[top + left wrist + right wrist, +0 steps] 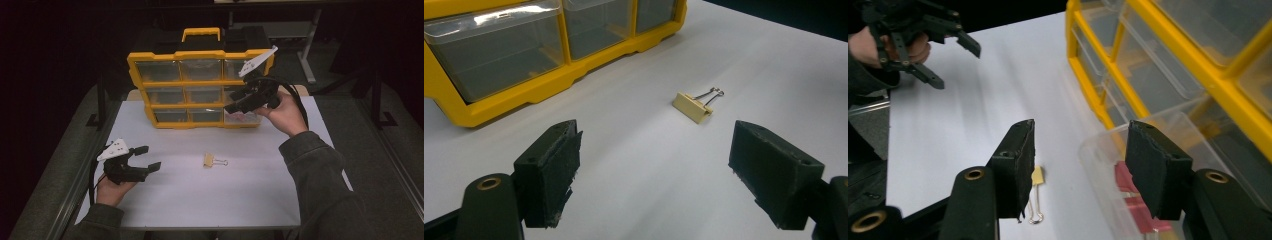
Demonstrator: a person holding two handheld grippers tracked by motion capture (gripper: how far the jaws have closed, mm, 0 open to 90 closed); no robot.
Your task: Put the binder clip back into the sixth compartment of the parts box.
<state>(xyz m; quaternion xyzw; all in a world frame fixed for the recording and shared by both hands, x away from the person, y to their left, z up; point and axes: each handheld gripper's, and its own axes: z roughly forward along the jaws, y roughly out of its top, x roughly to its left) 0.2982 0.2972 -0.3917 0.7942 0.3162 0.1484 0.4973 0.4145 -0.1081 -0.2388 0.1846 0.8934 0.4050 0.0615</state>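
- Work in hand, as judged: stowing the small cream binder clip with wire handles point(214, 160) into the yellow-framed organiser of clear plastic drawers point(200, 55).
- Clip lies alone on the white tabletop point(200, 200), in front of the organiser and well apart from it, between the two hands. Nothing touches it.
- Left gripper point(145, 157) rests low near the table's left edge, jaws spread wide and empty; in the left gripper view the clip point(694, 106) sits ahead of the jaws, not between them.
- Right gripper point(240, 102) is held up at the organiser's lower right corner, jaws apart with nothing pinched.
- Right gripper view: the clear bottom-right drawer point(1108, 150) stands pulled out just under the jaws, pink items point(1135, 200) visible inside.
- Done, by appearance: drawer open and ready.
- Left: picking up the clip, carrying it across, dropping it in, pushing the drawer shut.
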